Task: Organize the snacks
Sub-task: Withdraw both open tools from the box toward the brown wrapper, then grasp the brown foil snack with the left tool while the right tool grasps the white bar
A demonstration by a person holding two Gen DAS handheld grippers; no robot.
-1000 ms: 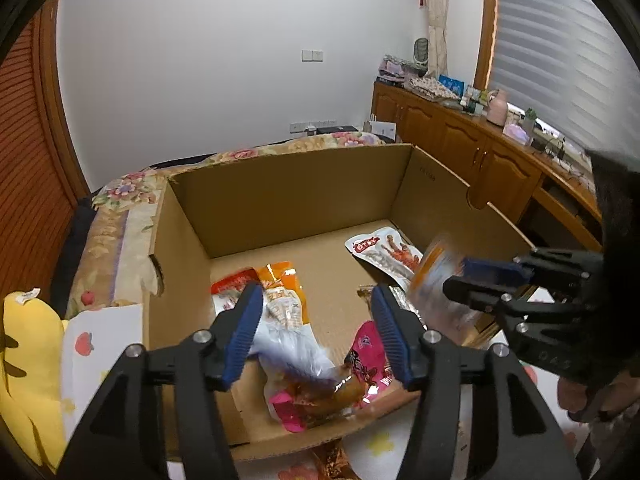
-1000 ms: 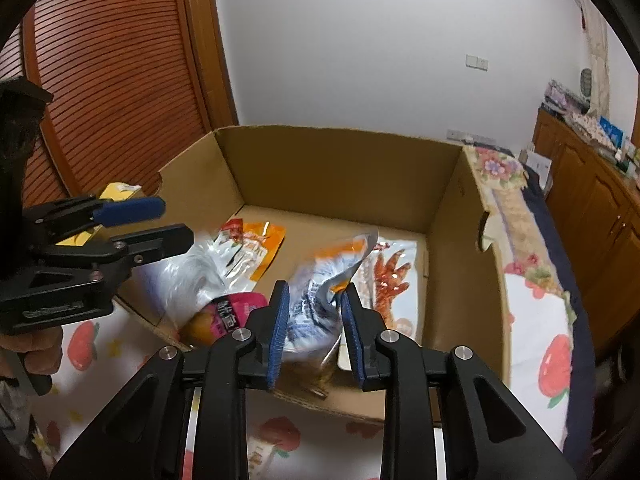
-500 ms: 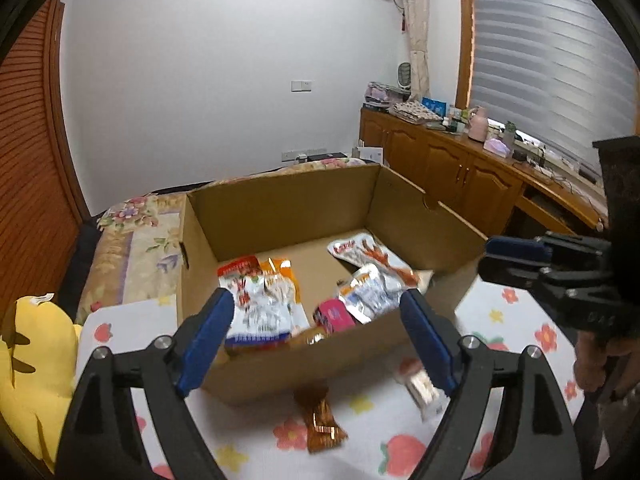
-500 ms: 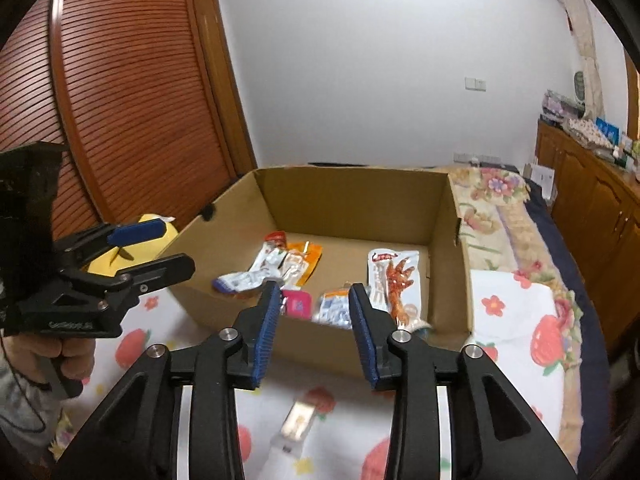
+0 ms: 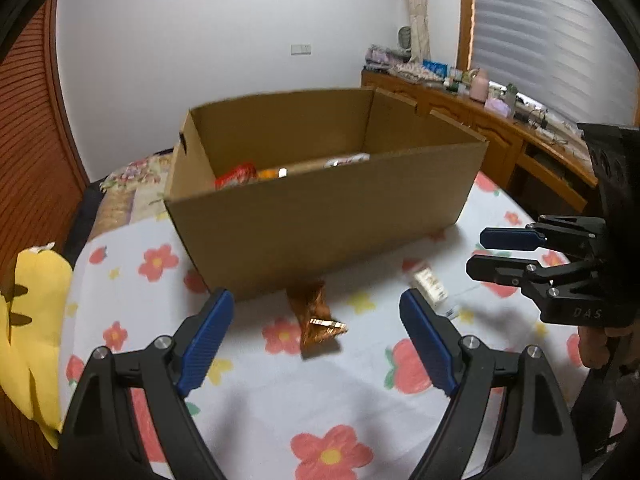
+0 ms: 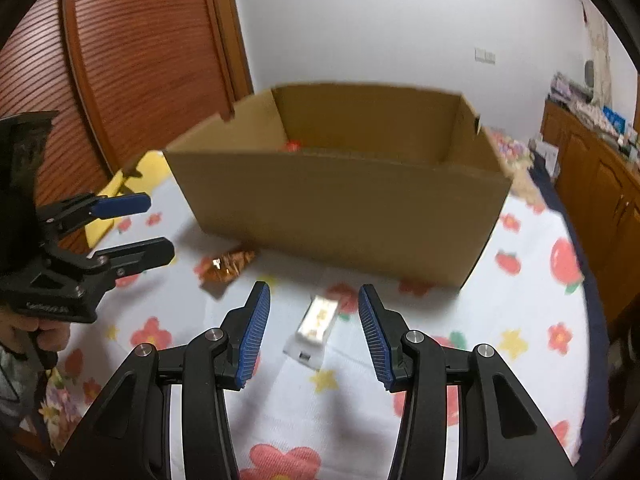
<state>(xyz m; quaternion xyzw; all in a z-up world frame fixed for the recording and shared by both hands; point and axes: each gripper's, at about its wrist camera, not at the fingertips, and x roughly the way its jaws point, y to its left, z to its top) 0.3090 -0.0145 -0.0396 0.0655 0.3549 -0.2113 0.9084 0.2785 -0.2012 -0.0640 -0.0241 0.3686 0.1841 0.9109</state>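
Observation:
A cardboard box [image 5: 320, 220] stands on the flowered cloth and holds several snack packets; their tops [image 5: 240, 172] show over its near wall. The box also shows in the right wrist view [image 6: 340, 208]. An orange-brown snack packet [image 5: 316, 316] lies in front of the box, straight ahead of my open, empty left gripper [image 5: 316, 344]. A white snack bar [image 6: 316, 324] lies between and just beyond the fingers of my open, empty right gripper [image 6: 312, 328]. The bar also shows in the left wrist view [image 5: 430, 286], as does the right gripper [image 5: 480, 252].
A yellow cushion [image 5: 28, 320] lies at the table's left edge. A wooden sideboard [image 5: 500, 136] with clutter runs along the right wall. A slatted wooden door [image 6: 120, 60] is behind on the left. A floral bedspread [image 5: 128, 184] lies behind the box.
Both grippers have pulled back out of the box and dropped low to the table in front of it. The right gripper let go of its packet and opened wider.

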